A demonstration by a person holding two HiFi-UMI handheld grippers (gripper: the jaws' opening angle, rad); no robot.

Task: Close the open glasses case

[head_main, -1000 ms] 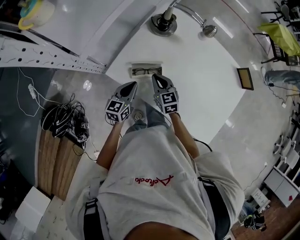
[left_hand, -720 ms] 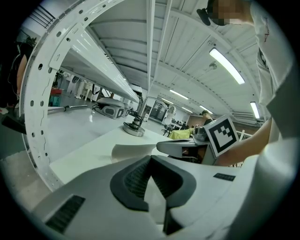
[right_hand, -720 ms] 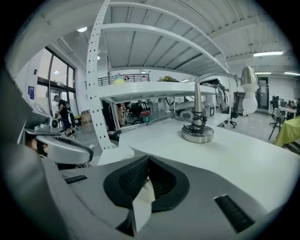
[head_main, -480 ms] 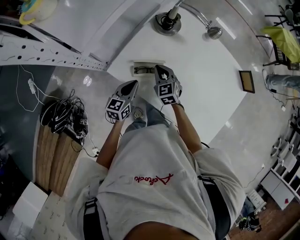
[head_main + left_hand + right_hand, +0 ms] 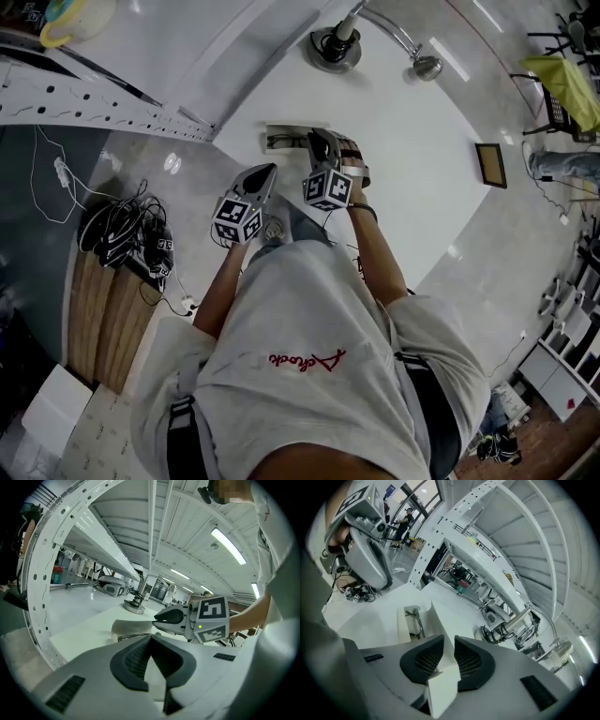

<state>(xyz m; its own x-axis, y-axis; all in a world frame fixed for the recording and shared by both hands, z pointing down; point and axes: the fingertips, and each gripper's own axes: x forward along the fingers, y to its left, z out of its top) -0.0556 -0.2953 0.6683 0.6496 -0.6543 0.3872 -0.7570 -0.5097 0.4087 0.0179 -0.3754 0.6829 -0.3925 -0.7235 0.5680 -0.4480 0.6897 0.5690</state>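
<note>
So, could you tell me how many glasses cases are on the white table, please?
1: an open glasses case near the front edge of the table, lid raised, glasses inside. The person's torso hides part of it, so another could be out of sight.

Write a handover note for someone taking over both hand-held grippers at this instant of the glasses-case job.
Left gripper: shut, empty, pointing at the case from just short of it.
Right gripper: jaws have just been opening; the raised lid stands between them, apparently not clamped.
Glasses case: open on the white table, glasses inside.
Done: right gripper placed at the lid.
Left: swing the lid down until the case is closed.
</note>
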